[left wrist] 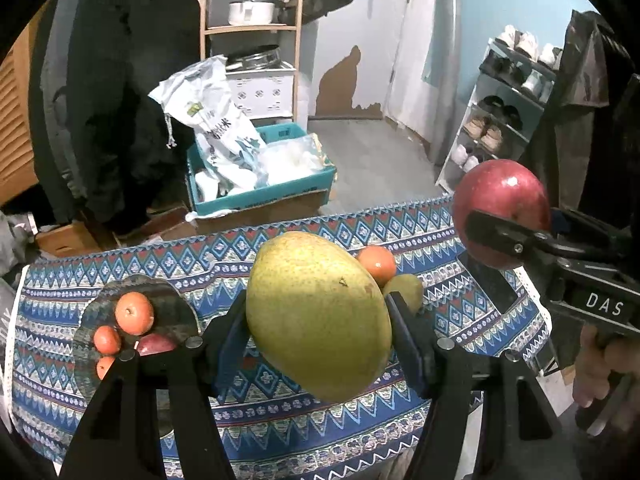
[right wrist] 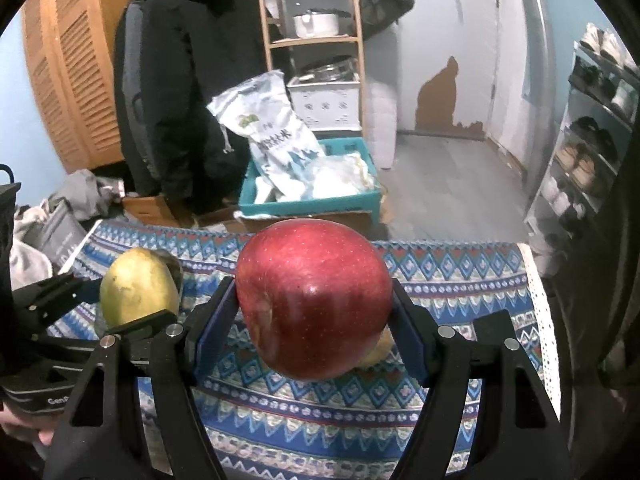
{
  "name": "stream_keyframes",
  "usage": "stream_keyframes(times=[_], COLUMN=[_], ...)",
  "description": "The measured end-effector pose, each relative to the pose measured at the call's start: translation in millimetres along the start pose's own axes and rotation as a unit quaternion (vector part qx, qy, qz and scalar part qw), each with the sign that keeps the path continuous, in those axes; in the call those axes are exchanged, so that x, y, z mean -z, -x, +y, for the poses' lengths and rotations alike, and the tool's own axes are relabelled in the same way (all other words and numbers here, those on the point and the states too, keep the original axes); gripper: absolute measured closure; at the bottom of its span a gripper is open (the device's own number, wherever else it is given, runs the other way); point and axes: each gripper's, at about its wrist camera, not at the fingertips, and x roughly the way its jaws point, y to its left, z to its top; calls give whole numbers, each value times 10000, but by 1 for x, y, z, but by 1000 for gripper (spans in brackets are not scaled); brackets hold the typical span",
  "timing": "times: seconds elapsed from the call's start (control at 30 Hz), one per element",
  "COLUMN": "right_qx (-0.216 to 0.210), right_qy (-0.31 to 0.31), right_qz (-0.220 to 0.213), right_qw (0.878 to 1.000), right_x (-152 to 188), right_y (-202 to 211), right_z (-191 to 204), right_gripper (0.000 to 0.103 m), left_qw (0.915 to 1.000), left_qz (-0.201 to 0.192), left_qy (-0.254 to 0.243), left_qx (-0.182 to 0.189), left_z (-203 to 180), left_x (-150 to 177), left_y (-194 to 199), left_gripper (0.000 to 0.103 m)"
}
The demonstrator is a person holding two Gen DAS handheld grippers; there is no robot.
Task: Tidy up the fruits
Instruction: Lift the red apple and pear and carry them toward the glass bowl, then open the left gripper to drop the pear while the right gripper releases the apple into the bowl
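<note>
**Two fruits held above the cloth**

The table's patterned cloth (left wrist: 280, 432) runs to a far edge that drops off to bare floor, where a teal crate (left wrist: 260, 196) full of bags stands just beyond. On the right the cloth ends at a white dotted hem, with a shoe rack (left wrist: 500, 120) well apart past it. The middle of the cloth lies bare; fruit crowds only the left side and a spot near the far edge.

The left claw (left wrist: 320, 340) pinches a big yellow-green mango (left wrist: 316, 312), both blue pads flat against its sides, the fruit clear of the cloth. The right claw (right wrist: 316, 320) clamps a red apple (right wrist: 312, 296) the same way, also held in the air. The two claws hang side by side, apart.

On the left a dark plate (left wrist: 100, 340) carries three oranges (left wrist: 134, 312) and a red fruit (left wrist: 154, 344). Behind the mango an orange (left wrist: 376, 264) and a green fruit (left wrist: 408, 288) sit touching on the cloth. A hand (left wrist: 592, 376) grips the right claw's handle.
</note>
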Motion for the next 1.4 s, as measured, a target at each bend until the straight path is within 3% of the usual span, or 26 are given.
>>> stream_keyframes(times=[0.67, 1.4], right_qx=[-702, -1228], right_qy=[321, 647], right_qz=[280, 884], right_qw=[9966, 9864], right_x=[-21, -26], right_y=[-42, -112], right_z=[82, 172], right_gripper=[30, 30], left_qw=[9969, 9844], left_qz=[-27, 249], left_qy=[689, 1453], left_qx=[-372, -963], left_z=[86, 189], left_x=[14, 53], left_y=[20, 25], left_gripper=[36, 36])
